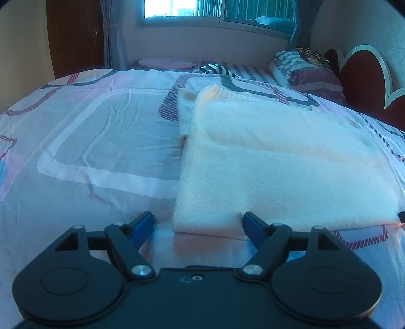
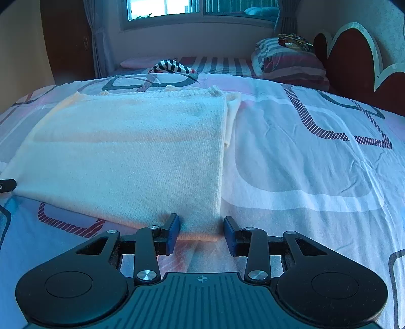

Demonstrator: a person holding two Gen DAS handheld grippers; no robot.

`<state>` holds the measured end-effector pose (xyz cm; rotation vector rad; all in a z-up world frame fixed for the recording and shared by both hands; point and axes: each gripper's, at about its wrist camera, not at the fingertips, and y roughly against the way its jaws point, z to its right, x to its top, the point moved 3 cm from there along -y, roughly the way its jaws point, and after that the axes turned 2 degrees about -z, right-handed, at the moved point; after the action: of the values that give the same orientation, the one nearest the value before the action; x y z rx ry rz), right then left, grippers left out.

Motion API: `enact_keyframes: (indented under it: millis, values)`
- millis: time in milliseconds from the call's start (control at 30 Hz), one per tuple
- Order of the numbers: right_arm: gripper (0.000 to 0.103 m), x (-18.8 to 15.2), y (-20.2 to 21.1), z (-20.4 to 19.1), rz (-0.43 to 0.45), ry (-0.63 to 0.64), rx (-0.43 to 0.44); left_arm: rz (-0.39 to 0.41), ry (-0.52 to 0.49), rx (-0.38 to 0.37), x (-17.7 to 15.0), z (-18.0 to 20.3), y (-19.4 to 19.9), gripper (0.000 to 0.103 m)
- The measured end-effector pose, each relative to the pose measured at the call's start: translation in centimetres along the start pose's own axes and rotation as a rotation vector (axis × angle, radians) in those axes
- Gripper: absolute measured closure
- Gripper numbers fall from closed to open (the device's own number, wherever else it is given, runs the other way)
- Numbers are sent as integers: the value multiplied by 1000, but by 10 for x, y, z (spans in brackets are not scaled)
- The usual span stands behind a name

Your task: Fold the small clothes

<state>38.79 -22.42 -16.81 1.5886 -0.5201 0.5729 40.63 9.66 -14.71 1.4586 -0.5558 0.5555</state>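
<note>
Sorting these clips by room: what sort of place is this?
Most likely a bedroom: a bed with a patterned sheet, a scalloped headboard with striped pillows beside it, and a curtained window. A cream garment lies folded on the bed.

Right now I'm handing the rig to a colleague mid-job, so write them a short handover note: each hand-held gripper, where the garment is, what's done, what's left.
Left hand-held gripper: jaws wide open, straddling the near left corner of the cream knit garment, not pinching it.
Right hand-held gripper: jaws partly closed around the near right corner, pads not visibly pressing the cloth.
Garment: lies flat on the patterned bedsheet, already folded into a rectangle, with a lower layer peeking out along one side edge.
Done: side folds, apparently.
Left: probably grip both near corners and fold the near edge toward the far edge.
</note>
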Motion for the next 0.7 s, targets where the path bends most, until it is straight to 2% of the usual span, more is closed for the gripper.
enact_keyframes:
  millis: [167,233,267,300,333,367,400,433,500,533,567,633,700]
  values:
    - [66,1,5,10,-6,-55,-10,-2,46,17,-3,-20,7,24]
    - [66,0,21,20,46,-118,-61,-7,81,77,-7,-31,14,25]
    - [66,-3,29,25,68,-138,-56,-15,104,106,-11,-38,19,27]
    - [66,-6,37,29,87,-154,-40,-15,139,97,-15,-44,24,27]
    - [69,-9,44,32,109,-160,-23,-2,182,59,-19,-49,32,30]
    - [85,-9,50,33,127,-155,-12,14,221,9,-22,-50,39,30]
    - [92,-9,53,32,138,-148,0,31,253,-49,-24,-49,45,31]
    - [95,-6,56,30,146,-147,17,42,296,-115,-27,-46,48,31]
    - [95,3,57,21,166,-151,64,23,408,-233,-30,-37,41,32]
    - [95,9,57,15,177,-154,92,8,455,-254,-31,-32,34,32]
    - [95,15,55,9,185,-156,121,17,485,-241,-31,-27,29,32]
    - [95,28,49,-7,186,-166,179,54,542,-211,-29,-21,23,32]
    - [95,41,38,-22,183,-161,224,86,616,-218,-25,-20,16,32]
